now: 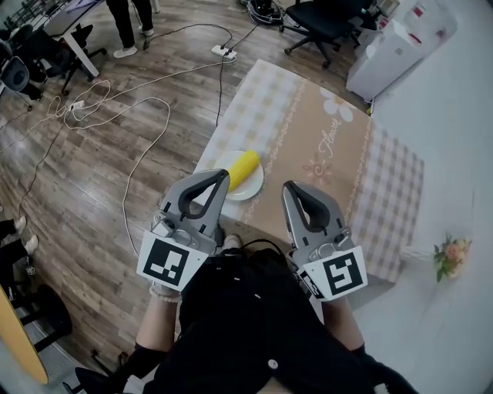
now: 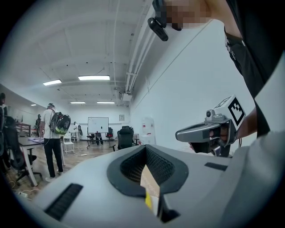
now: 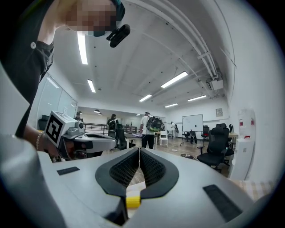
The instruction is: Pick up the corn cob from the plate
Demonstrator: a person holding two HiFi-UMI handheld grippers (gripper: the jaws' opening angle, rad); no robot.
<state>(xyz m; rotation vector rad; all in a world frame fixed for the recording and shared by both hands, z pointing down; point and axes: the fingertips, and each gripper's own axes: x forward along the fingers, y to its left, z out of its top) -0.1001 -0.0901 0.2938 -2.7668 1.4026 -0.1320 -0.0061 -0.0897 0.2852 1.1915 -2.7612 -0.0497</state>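
A yellow corn cob (image 1: pixel 244 168) lies on a white plate (image 1: pixel 253 188) at the near left corner of a table with a tan and checked cloth (image 1: pixel 323 146). My left gripper (image 1: pixel 223 176) is shut and empty, level, its tips just short of the plate's near edge. My right gripper (image 1: pixel 288 187) is also shut and empty, to the right of the plate over the cloth's near edge. In the left gripper view the jaws (image 2: pixel 144 147) meet, and the right gripper (image 2: pixel 209 132) shows beside them. In the right gripper view the tips (image 3: pixel 139 149) touch, with the left gripper (image 3: pixel 84 141) at the left.
Cables (image 1: pixel 131 115) and a power strip (image 1: pixel 224 52) lie on the wooden floor left of the table. Office chairs (image 1: pixel 320 19) and a white cabinet (image 1: pixel 393 50) stand beyond it. A small flower bunch (image 1: pixel 451 254) is at the right. People stand farther off in the room (image 2: pixel 52 133).
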